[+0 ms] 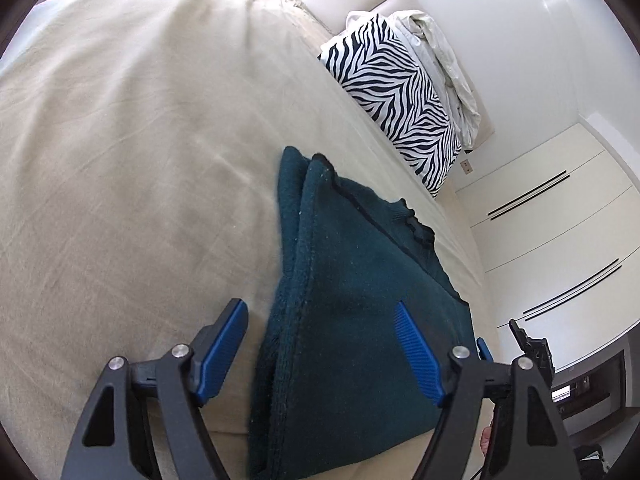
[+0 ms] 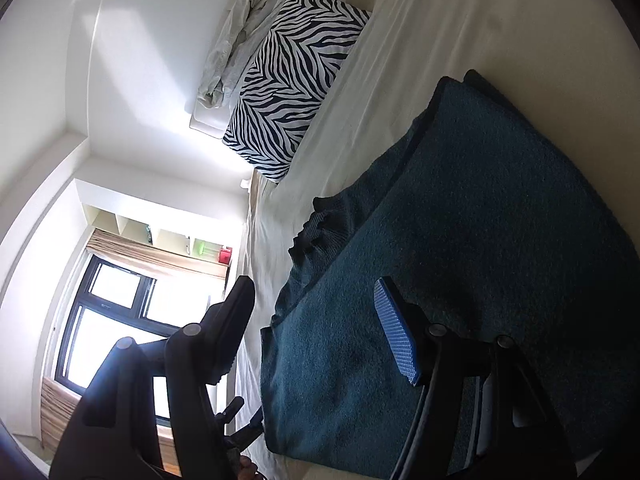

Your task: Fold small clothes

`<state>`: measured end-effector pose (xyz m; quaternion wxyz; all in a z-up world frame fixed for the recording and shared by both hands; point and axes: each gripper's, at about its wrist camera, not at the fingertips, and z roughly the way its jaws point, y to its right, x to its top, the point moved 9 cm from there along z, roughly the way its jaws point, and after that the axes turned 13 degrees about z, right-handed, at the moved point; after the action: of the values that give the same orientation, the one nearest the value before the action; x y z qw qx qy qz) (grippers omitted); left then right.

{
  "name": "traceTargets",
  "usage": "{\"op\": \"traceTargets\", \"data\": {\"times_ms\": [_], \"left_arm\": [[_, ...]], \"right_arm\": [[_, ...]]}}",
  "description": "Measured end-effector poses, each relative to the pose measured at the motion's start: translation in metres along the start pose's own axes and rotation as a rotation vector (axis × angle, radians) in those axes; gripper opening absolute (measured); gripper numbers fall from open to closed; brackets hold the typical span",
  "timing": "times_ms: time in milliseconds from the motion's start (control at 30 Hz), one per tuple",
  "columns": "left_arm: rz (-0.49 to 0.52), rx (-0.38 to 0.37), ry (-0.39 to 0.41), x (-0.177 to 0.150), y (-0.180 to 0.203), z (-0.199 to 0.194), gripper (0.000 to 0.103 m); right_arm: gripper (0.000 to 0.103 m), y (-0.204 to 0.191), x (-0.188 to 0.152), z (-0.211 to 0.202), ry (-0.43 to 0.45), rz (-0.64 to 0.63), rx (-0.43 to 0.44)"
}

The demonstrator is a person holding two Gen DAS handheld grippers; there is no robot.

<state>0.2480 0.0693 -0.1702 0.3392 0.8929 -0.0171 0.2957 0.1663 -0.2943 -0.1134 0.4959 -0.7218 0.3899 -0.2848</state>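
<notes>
We are in a pale bedroom with white wardrobe doors and a bright window, working over a bed covered in a beige sheet. A zebra-print pillow lies toward the head of the bed with a crumpled white cloth against its far side. The dark green garment sits folded near the side edge of the bed, layers stacked, with a ribbed cuff or collar peeking out along the edge nearest the pillow. Our left gripper stands open above the garment, one blue pad over the bare sheet, the other over the cloth, neither pressing. Our right gripper is open too, one finger hanging past the bed's edge, the other over the green fabric. We judge the risk to be this: the fold lies close to the bed's edge, so a careless brush from a finger could drag a layer askew or tug the bundle toward the drop. We cannot tell what kind of garment it is, its near end is cut off by both views, and a fingertip barely shows at the bottom.
</notes>
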Motion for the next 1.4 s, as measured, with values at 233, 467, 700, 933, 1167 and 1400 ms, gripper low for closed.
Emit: {"op": "traceTargets", "data": {"times_ms": [233,467,700,933,1167,1400], "left_arm": [[-0.057,-0.102,-0.056,-0.013,0.009,0.006,0.077],[-0.218,-0.250,-0.101,-0.015,0.005,0.010,0.076],[-0.268,-0.294,-0.110,-0.024,0.009,0.015,0.048],[-0.342,-0.324,-0.063,-0.029,-0.005,0.013,0.016],[-0.332,-0.317,-0.019,-0.015,0.002,0.005,0.015],[-0.212,-0.328,-0.012,0.017,0.062,0.006,0.014]], "right_arm": [[0.062,-0.026,-0.084,0.062,-0.239,-0.097,-0.017],[0.062,-0.039,-0.145,0.108,-0.423,-0.166,-0.059],[0.062,-0.058,-0.176,0.142,-0.495,-0.197,-0.083],[0.061,-0.049,-0.183,0.178,-0.527,-0.199,-0.168],[0.061,-0.044,-0.178,0.180,-0.522,-0.197,-0.141],[0.062,-0.046,-0.121,0.143,-0.472,-0.064,-0.027]]}}
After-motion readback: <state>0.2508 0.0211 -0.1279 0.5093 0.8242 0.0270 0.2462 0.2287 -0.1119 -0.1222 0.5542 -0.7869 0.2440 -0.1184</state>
